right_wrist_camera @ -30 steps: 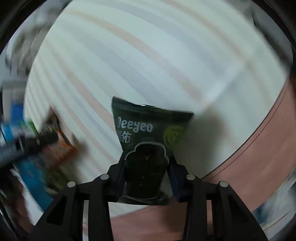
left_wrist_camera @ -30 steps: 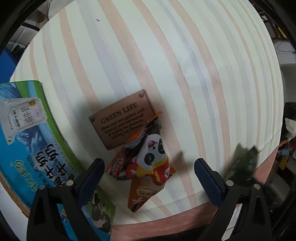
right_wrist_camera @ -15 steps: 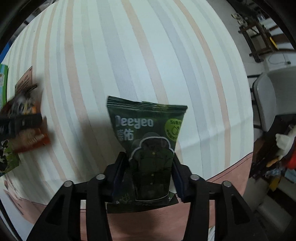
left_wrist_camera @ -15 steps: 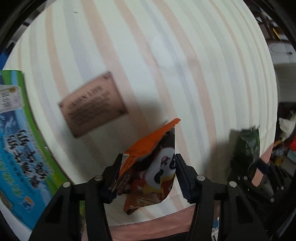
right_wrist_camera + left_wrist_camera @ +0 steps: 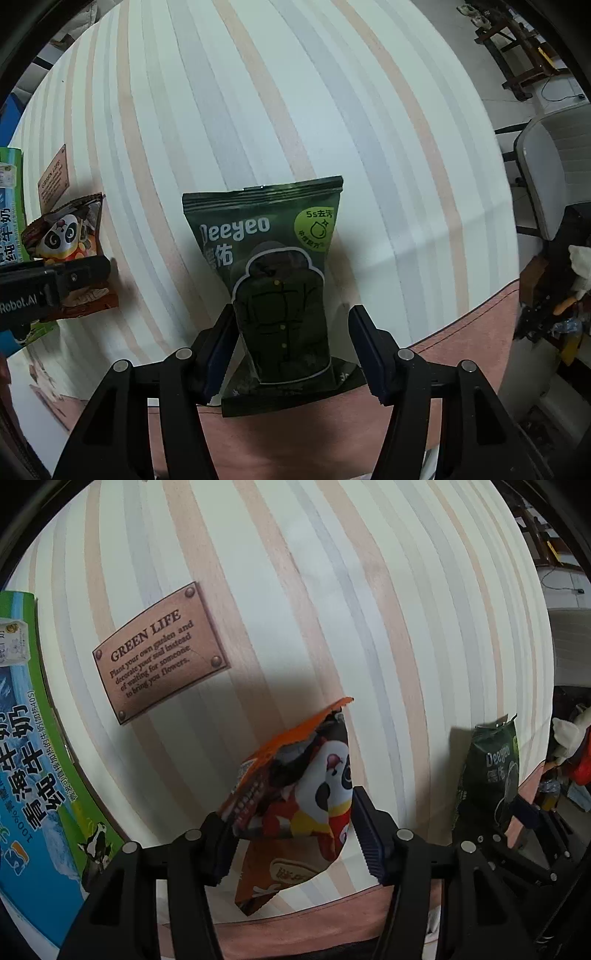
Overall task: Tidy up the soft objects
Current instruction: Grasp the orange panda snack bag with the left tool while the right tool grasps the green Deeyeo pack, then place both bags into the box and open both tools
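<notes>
My left gripper [image 5: 291, 834] is shut on an orange panda snack bag [image 5: 306, 786] and holds it above the striped tablecloth [image 5: 295, 590] near the front edge. My right gripper [image 5: 291, 350] has its jaws a little apart around a dark green Deeyeo bag [image 5: 273, 266]; the left finger touches the bag, and a gap shows at the right finger. The green bag also shows at the right of the left wrist view [image 5: 487, 771]. The panda bag shows at the left of the right wrist view [image 5: 66, 236].
A blue-green milk carton box [image 5: 33, 775] lies at the table's left edge. A brown "GREEN LIFE" plaque [image 5: 159, 653] is on the cloth. A grey chair [image 5: 554, 177] and clutter stand off the table's right side.
My left gripper closed on the panda bag and lifted it off the cloth. My right gripper's jaws have widened slightly around the green bag.
</notes>
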Action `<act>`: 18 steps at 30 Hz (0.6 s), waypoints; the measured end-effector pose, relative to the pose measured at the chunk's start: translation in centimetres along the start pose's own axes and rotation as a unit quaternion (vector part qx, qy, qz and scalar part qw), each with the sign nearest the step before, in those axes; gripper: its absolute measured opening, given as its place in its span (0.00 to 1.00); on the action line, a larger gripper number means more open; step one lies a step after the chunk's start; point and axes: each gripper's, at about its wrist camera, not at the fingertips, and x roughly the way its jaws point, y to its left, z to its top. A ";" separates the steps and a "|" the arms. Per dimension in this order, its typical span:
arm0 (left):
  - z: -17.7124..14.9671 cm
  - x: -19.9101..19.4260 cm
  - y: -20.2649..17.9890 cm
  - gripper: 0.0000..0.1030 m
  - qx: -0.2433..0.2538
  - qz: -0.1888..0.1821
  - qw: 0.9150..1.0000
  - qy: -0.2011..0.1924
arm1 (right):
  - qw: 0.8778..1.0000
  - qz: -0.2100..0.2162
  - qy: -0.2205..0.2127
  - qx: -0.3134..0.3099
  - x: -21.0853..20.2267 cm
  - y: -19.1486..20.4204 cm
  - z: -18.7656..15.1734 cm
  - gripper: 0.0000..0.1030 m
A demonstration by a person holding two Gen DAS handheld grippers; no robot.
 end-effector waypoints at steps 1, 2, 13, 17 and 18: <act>-0.6 0.1 -0.4 0.52 0.003 0.008 1.000 -0.006 | 1.000 0.001 -0.004 0.003 -0.1 0.0 0.0 0.59; -2.3 0.4 -0.1 0.45 0.004 0.017 1.000 -0.016 | 1.000 -0.002 -0.008 0.004 -0.2 0.0 -0.1 0.45; -11.2 -7.4 -0.8 0.40 -0.004 -0.011 0.993 -0.114 | 0.997 0.043 -0.060 -0.017 -5.5 -0.4 -3.1 0.33; -15.8 -13.1 1.9 0.40 -0.017 -0.039 0.985 -0.169 | 0.991 0.081 -0.095 -0.055 -10.6 2.1 -5.3 0.33; -16.5 -14.7 2.9 0.40 -0.019 -0.041 0.982 -0.182 | 0.988 0.089 -0.105 -0.067 -11.9 2.8 -6.0 0.33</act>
